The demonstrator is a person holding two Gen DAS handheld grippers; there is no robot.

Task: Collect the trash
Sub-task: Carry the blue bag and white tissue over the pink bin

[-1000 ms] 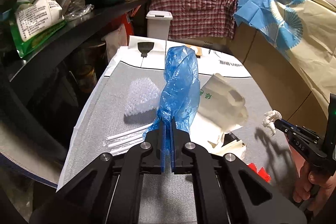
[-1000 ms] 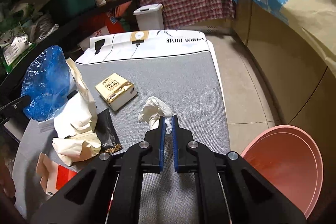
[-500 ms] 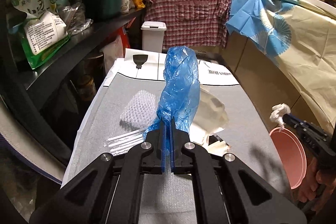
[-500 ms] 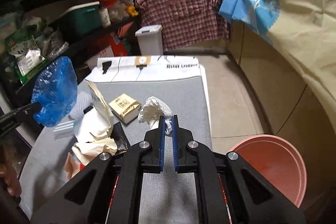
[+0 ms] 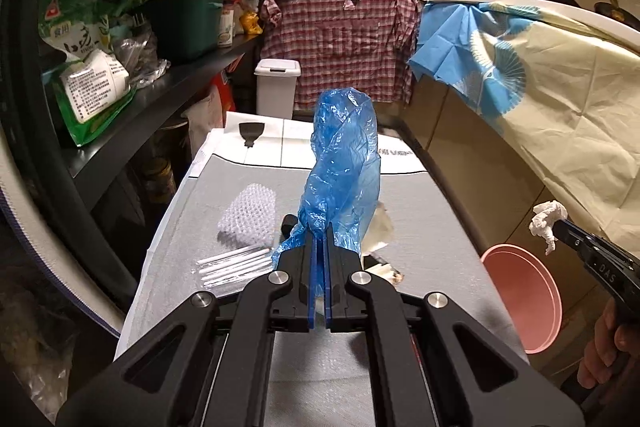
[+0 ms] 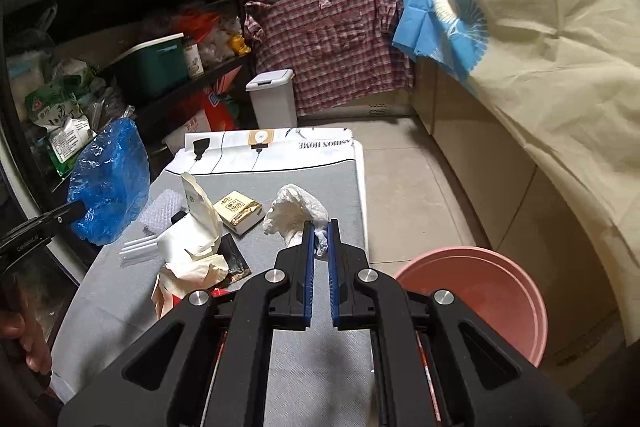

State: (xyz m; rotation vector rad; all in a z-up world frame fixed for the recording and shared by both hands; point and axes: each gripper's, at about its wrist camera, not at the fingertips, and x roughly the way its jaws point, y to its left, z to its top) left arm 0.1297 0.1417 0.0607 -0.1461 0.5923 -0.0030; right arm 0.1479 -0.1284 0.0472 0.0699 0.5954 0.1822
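Note:
My left gripper (image 5: 319,247) is shut on a crumpled blue plastic bag (image 5: 342,171) and holds it up above the grey table (image 5: 424,227); the bag also shows in the right wrist view (image 6: 110,183). My right gripper (image 6: 320,231) is shut on a crumpled white tissue (image 6: 298,209), held in the air near the table's right edge; the tissue also shows in the left wrist view (image 5: 547,219). A pink basin (image 6: 480,299) stands on the floor right of the table and also shows in the left wrist view (image 5: 528,299).
On the table lie bubble wrap (image 5: 250,215), white straws (image 5: 234,265), a crumpled white paper bag (image 6: 196,231), a small yellow box (image 6: 238,211) and a dark wrapper (image 6: 230,259). A black shelf (image 5: 152,95) stands on the left. A white lidded bin (image 6: 272,99) stands behind.
Both grippers have risen with their loads. The right gripper with the tissue has moved right, toward the pink basin, which has come more into view.

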